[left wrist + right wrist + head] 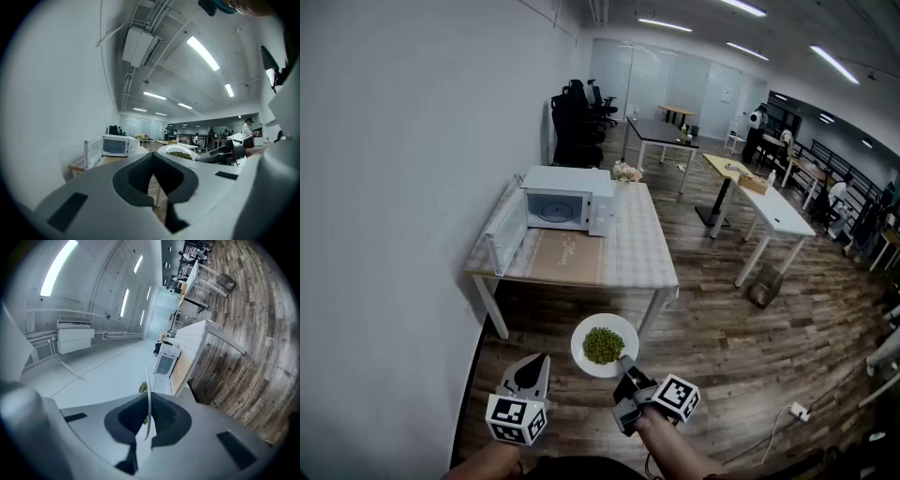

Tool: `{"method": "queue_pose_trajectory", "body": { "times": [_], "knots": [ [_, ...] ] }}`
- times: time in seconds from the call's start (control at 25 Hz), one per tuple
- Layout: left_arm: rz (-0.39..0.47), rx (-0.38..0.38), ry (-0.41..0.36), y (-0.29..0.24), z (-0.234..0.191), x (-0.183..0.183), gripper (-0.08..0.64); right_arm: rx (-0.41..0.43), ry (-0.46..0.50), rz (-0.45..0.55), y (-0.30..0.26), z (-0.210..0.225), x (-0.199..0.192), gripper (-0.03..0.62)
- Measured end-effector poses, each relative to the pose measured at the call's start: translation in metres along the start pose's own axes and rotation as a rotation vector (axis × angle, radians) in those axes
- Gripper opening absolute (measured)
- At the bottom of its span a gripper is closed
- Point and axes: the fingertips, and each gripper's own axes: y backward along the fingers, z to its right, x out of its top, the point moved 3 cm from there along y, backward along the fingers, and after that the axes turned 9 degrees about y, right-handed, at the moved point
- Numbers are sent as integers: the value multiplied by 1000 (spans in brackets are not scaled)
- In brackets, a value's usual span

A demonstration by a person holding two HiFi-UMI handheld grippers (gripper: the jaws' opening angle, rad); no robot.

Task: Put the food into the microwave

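Observation:
A white plate (604, 345) with a heap of green peas (603, 345) hangs in the air over the wooden floor, in front of the table. My right gripper (623, 361) is shut on its near rim; in the right gripper view the plate (148, 399) stands edge-on between the pads. The white microwave (555, 206) sits at the far end of the table with its door (506, 234) swung open to the left. My left gripper (535, 361) hovers left of the plate, shut and holding nothing. In the left gripper view the plate (176, 152) is ahead to the right and the microwave (115, 145) further off.
The table (633, 258) has a checked cloth and a brown mat in front of the microwave. Small flowers (626, 172) stand behind the oven. A white wall runs along the left. White desks (773, 211) and office chairs (577, 117) fill the room beyond.

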Motion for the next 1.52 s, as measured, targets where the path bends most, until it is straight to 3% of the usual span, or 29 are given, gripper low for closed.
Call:
{"method": "queue_pose_trajectory", "body": {
  "times": [0.44, 0.72, 0.88, 1.32, 1.52],
  "knots": [
    [-16, -17, -32, -16, -1, -1, 8, -61, 24, -2, -6, 7, 4, 18],
    [-5, -17, 4, -10, -5, 1, 8, -69, 29, 26, -7, 4, 6, 18],
    [15, -3, 60, -3, -12, -1, 8, -68, 23, 21, -14, 2, -2, 18],
    [5, 21, 36, 11, -52, 1, 8, -104, 29, 16, -34, -9, -31, 19],
    [11, -14, 22, 17, -66, 7, 8, -118, 37, 34, -39, -17, -43, 20]
  ]
}}
